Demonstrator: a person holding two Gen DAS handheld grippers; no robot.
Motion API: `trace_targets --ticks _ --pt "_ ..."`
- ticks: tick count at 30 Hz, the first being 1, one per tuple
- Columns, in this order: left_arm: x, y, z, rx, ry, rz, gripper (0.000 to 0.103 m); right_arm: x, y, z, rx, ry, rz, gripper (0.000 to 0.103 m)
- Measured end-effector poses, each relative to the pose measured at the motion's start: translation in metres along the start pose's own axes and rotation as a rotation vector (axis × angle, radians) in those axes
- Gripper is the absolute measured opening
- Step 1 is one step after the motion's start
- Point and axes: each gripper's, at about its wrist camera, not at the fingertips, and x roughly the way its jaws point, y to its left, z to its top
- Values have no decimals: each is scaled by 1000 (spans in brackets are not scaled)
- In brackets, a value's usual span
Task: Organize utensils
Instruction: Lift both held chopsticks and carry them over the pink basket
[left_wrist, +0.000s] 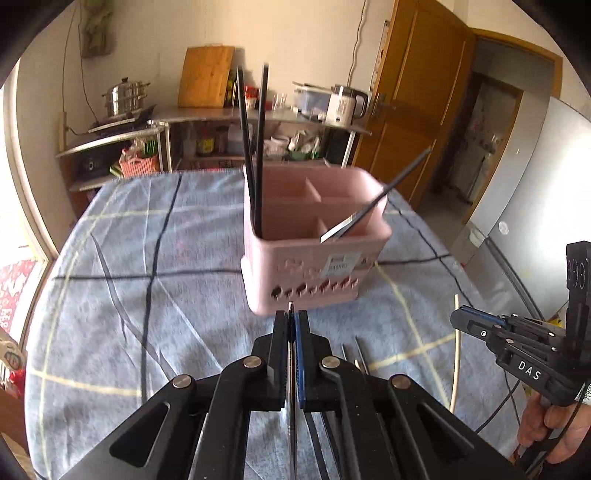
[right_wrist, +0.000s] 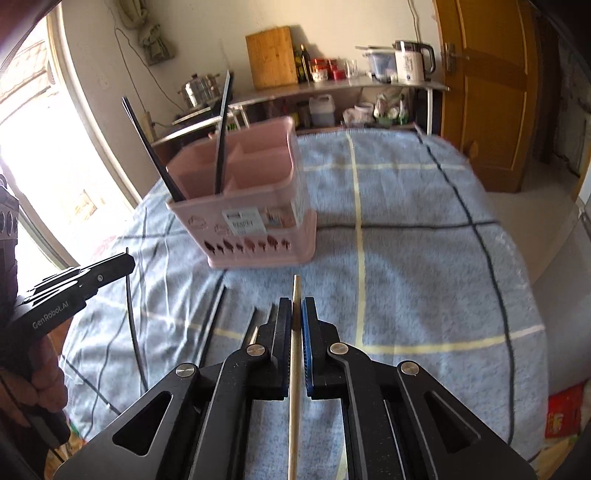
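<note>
A pink divided caddy (left_wrist: 314, 240) (right_wrist: 255, 221) stands on the blue checked cloth (left_wrist: 147, 266). Two black chopsticks (left_wrist: 255, 147) stand in its left compartment. A third chopstick (left_wrist: 373, 206) with a silver end leans out to the right. My left gripper (left_wrist: 291, 314) (right_wrist: 129, 260) is shut on a thin dark chopstick (left_wrist: 291, 307) (right_wrist: 130, 306), lifted off the cloth in front of the caddy. My right gripper (right_wrist: 296, 301) (left_wrist: 457, 317) is shut on a pale wooden chopstick (right_wrist: 295, 362) (left_wrist: 455, 354), also in the air. A few more loose chopsticks (right_wrist: 212, 321) (left_wrist: 360, 354) lie on the cloth below.
Behind the table a steel counter (left_wrist: 258, 118) carries a kettle (left_wrist: 345, 105), a pot (left_wrist: 123, 98) and a cutting board (left_wrist: 205, 75). A wooden door (right_wrist: 487, 92) stands at the right. A hand (left_wrist: 546, 424) holds the right gripper's handle. A cable (right_wrist: 107, 376) trails over the cloth.
</note>
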Motion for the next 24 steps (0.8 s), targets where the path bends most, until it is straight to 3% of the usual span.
trace_targets --ticks 11,24 --pt "-29 8 21 6 -91 -12 3 -35 6 25 -24 -163 5 5" --pt "-57 4 -11 -1 -72 -26 3 -64 13 -2 -63 -167 -8 5"
